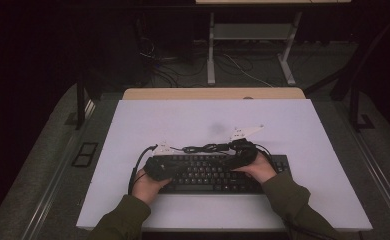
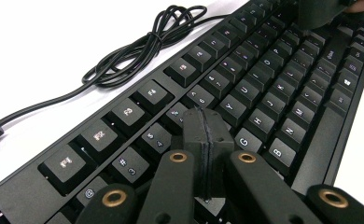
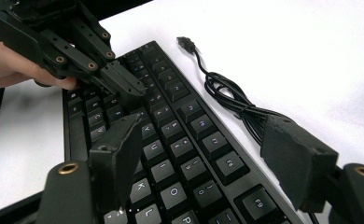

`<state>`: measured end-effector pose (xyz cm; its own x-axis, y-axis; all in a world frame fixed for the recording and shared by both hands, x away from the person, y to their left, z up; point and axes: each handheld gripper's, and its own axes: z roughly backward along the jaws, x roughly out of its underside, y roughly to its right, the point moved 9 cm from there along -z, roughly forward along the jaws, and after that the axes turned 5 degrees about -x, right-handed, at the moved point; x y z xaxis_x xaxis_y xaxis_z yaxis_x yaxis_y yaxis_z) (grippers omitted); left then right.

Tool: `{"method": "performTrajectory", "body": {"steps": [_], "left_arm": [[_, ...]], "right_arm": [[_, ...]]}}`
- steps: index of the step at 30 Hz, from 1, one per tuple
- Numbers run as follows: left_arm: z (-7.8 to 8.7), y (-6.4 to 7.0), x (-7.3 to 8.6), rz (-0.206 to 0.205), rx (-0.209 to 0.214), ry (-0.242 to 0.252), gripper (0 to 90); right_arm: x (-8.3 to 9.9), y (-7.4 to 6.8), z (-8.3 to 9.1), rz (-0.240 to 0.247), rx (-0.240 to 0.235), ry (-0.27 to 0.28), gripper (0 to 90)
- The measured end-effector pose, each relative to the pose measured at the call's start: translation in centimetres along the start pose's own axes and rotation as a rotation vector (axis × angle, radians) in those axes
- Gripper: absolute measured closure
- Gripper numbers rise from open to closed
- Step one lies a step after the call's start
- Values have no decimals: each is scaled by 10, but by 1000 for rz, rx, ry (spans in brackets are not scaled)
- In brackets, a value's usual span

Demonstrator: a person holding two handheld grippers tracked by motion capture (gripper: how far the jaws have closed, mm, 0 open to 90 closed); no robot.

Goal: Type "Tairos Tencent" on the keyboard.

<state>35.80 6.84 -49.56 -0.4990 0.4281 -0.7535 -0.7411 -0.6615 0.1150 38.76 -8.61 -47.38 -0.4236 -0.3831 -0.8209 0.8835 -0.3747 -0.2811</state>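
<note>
A black keyboard (image 1: 218, 174) lies near the front of the white table (image 1: 208, 117), its coiled black cable (image 1: 203, 148) just behind it. My left gripper (image 2: 207, 140) is shut with nothing between its jaws, its tips resting over the keyboard (image 2: 264, 79) near the 5 and T keys. In the high view the left gripper (image 1: 158, 169) sits at the keyboard's left end. My right gripper (image 3: 203, 128) is open, its jaws straddling the back edge of the keyboard (image 3: 171, 135) at the function row. The cable (image 3: 236, 102) ends in a loose USB plug (image 3: 185, 43).
The person's hands and green sleeves (image 1: 288, 192) come in from the front edge. Bare white surface spreads behind and beside the keyboard. Beyond the table's wooden far edge (image 1: 213, 93) are desk legs (image 1: 210, 55) and floor cables.
</note>
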Motion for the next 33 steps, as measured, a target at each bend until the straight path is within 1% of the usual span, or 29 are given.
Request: {"method": "performTrajectory", "body": {"steps": [3,5,6,9,12,15,17,19,22,27,28,29,31,33], "left_arm": [[1,1,-1,-12,4,4,888],[2,2,-2,-8,8,14,888],[2,2,-3,-12,2,13,888],[3,2,-3,-13,5,15,888],[4,3,-5,-8,11,25,887],[6,4,-6,-11,15,34,881],[8,4,-6,-6,14,38,856],[9,4,-6,-13,14,41,830],[12,4,-5,-11,13,47,786],[17,4,-3,-14,7,51,694],[18,3,-3,-22,6,50,677],[19,3,-2,-17,3,52,656],[21,2,-1,-23,-2,56,618],[23,0,0,-27,-9,61,575]], "right_arm": [[0,0,0,-1,0,1,289],[0,0,0,-1,0,2,289],[0,0,1,-2,1,1,289],[0,0,1,2,0,1,289],[-1,0,1,5,1,5,289],[-1,1,1,5,2,6,289],[-1,1,1,4,3,8,289],[-1,1,2,3,3,9,289],[-1,1,2,2,2,11,294],[-1,0,3,1,-5,9,324],[-1,0,3,1,-5,8,330],[-1,0,3,1,-4,7,344],[-1,-1,3,1,-5,4,370],[0,-2,3,-1,-10,-4,417]]}}
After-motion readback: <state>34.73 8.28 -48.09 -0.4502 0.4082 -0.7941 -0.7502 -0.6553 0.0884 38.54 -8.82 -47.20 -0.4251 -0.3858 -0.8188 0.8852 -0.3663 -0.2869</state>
